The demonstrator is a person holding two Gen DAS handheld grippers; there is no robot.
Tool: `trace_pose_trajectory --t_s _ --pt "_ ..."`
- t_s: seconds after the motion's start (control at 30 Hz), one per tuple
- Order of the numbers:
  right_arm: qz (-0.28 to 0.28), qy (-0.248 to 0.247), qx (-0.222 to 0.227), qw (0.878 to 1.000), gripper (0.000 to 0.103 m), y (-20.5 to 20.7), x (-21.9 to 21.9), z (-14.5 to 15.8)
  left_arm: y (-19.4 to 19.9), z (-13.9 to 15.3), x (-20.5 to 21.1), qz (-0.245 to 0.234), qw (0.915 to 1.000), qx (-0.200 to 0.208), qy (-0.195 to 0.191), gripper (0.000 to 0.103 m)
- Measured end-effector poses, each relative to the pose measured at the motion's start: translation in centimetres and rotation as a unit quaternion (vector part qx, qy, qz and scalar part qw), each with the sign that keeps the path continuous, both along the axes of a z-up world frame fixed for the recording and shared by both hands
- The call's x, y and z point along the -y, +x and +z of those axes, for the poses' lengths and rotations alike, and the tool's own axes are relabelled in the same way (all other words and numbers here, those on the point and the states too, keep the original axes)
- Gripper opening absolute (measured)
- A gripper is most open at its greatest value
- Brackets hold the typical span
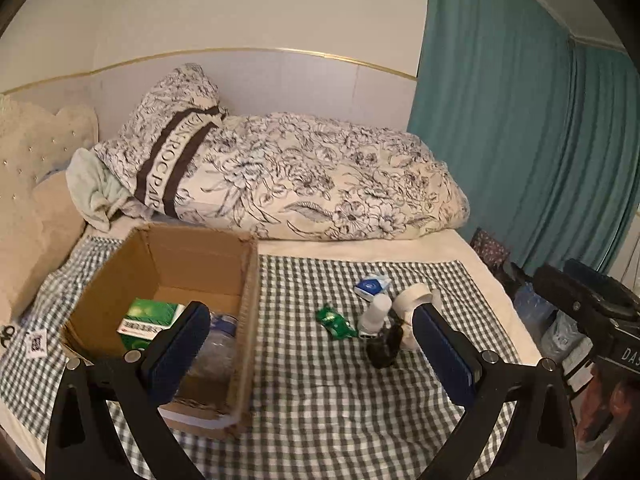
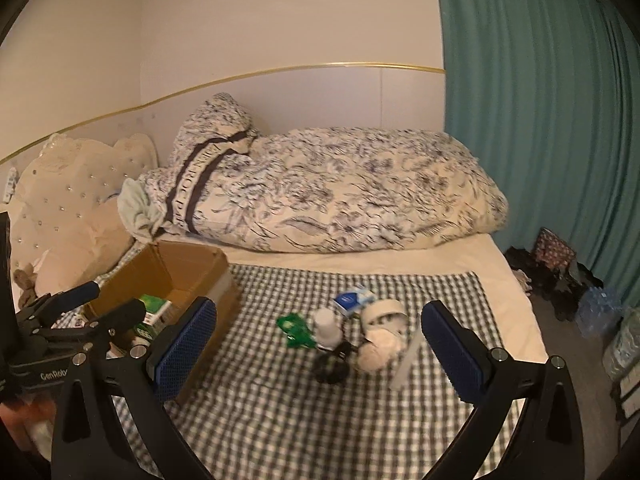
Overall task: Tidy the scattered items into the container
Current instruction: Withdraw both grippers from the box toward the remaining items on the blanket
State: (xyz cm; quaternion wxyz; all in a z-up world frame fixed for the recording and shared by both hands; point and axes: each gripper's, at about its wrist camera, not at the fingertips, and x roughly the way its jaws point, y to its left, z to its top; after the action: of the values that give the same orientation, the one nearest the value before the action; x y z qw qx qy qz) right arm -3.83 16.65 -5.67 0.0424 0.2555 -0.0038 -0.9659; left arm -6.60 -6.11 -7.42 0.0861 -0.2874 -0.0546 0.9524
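Note:
An open cardboard box (image 1: 120, 276) (image 2: 192, 264) sits on the checked cloth at the left. It holds a green medicine box (image 1: 150, 318) and a clear plastic bottle (image 1: 218, 344). Loose on the cloth lie a green packet (image 1: 335, 321) (image 2: 295, 330), a white-capped dark bottle (image 1: 380, 334) (image 2: 330, 346), a blue-white packet (image 1: 372, 286) (image 2: 352, 300) and a white tape roll (image 1: 416, 300) (image 2: 384, 312). My left gripper (image 1: 312, 344) is open and empty, its left finger over the box. My right gripper (image 2: 320, 352) is open and empty, above the loose items.
A folded floral duvet (image 1: 300, 176) lies along the back of the bed. A cream tufted headboard (image 1: 28, 152) stands at the left. A teal curtain (image 1: 520, 120) hangs at the right, with bags and bottles on the floor (image 2: 600, 312) beyond the bed's right edge.

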Motion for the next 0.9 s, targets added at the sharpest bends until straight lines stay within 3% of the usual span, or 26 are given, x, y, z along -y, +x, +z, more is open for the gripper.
trace_pose_trajectory --t_s 0.27,0.43,0.9 --pt "-0.025 -0.015 0.016 0.999 0.103 0.4 -4.0 -1.9 -0.3 -1.8 -3.1 -0.008 0.9994 0.0 -0.033 0.103" --pt "-0.035 -0.018 0.031 0.999 0.103 0.1 -5.4 -3.4 -0.9 -3.0 -5.5 -0.023 0.9966 0.0 -0.079 0.103" --pt "-0.036 -0.016 0.092 0.995 0.103 -3.3 -6.4 -8.7 -4.5 -7.9 -7.1 -0.016 0.9957 0.048 -0.077 0.103"
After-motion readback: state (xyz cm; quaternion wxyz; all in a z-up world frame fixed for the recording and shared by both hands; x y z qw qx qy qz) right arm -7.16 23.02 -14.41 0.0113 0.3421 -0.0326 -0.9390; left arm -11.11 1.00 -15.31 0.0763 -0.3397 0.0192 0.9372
